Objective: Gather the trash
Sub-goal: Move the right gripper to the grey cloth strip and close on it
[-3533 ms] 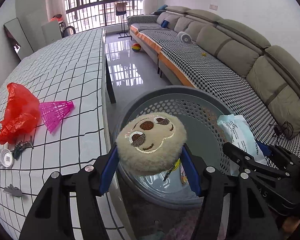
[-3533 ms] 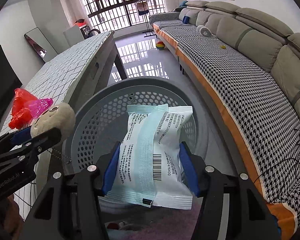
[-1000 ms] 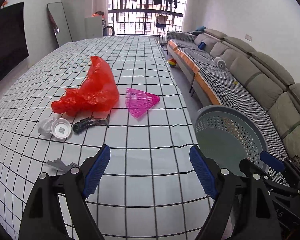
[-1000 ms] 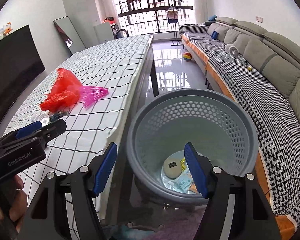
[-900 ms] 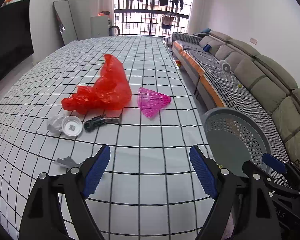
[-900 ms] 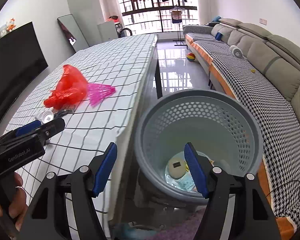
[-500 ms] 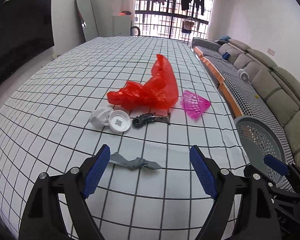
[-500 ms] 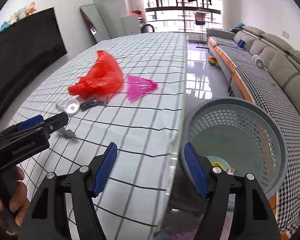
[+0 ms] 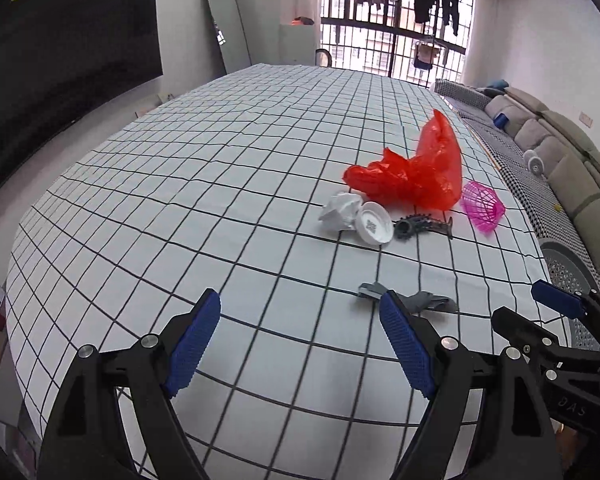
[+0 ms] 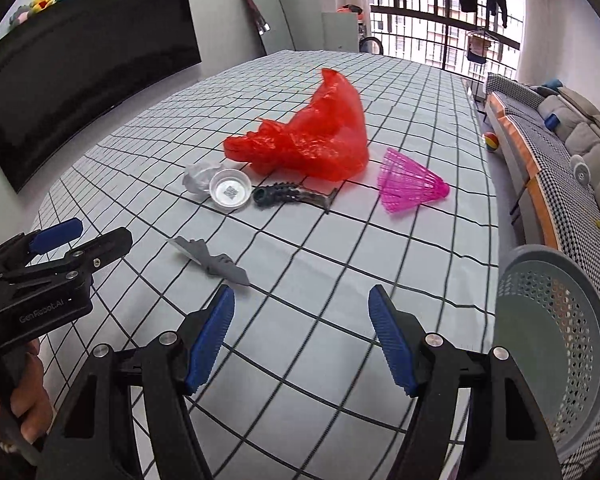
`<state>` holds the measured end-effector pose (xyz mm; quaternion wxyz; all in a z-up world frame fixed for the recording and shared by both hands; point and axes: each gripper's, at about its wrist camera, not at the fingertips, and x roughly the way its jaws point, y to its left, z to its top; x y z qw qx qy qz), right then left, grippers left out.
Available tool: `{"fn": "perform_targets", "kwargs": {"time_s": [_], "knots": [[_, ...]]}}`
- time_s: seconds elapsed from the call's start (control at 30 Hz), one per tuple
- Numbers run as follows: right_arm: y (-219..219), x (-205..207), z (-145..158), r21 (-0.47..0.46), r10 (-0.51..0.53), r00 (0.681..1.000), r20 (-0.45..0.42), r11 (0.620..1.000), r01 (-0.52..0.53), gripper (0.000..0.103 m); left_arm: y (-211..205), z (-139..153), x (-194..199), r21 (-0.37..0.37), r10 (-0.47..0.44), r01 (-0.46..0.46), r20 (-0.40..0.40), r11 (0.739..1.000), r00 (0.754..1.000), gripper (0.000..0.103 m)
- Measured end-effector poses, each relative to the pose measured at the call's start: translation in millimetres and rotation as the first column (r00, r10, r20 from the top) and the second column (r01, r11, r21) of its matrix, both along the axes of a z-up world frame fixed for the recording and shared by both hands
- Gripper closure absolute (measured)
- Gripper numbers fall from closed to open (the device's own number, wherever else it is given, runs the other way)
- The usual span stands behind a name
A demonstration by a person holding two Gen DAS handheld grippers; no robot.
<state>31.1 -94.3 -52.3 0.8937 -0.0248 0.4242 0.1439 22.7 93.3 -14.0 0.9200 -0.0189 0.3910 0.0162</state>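
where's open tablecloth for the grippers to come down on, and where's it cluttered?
Free: the checked tablecloth left of the crumpled paper, toward the dark screen side, and the near strip under the left gripper. Crowded: red bag, white cap, black toy and pink shuttlecock clustered together; grey scrap just nearer.

A table covered in a white cloth with a black grid is carrying six loose items. A crumpled red plastic bag is lying farthest back, touching a pink shuttlecock. In front are sitting a white paper wad, a white cap and a dark toothed clip. A grey scrap is lying nearest, apart.
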Motion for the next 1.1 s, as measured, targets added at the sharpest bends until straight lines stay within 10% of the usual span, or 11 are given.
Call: {"fn": "perform_targets", "kwargs": {"time_s": [0.7, 1.1], "knots": [[73, 42, -28, -0.104, 0.185, 0.980, -0.074, 0.976, -0.192, 0.037, 47, -9, 4, -0.044, 0.080, -0.082, -0.032, 0.996, 0.996, 0.023], [83, 38, -30, -0.112, 0.211, 0.976, -0.059, 0.970, -0.217, 0.082, 46, -10, 5, -0.052, 0.074, -0.076, -0.034, 0.996, 0.997, 0.023]]}}
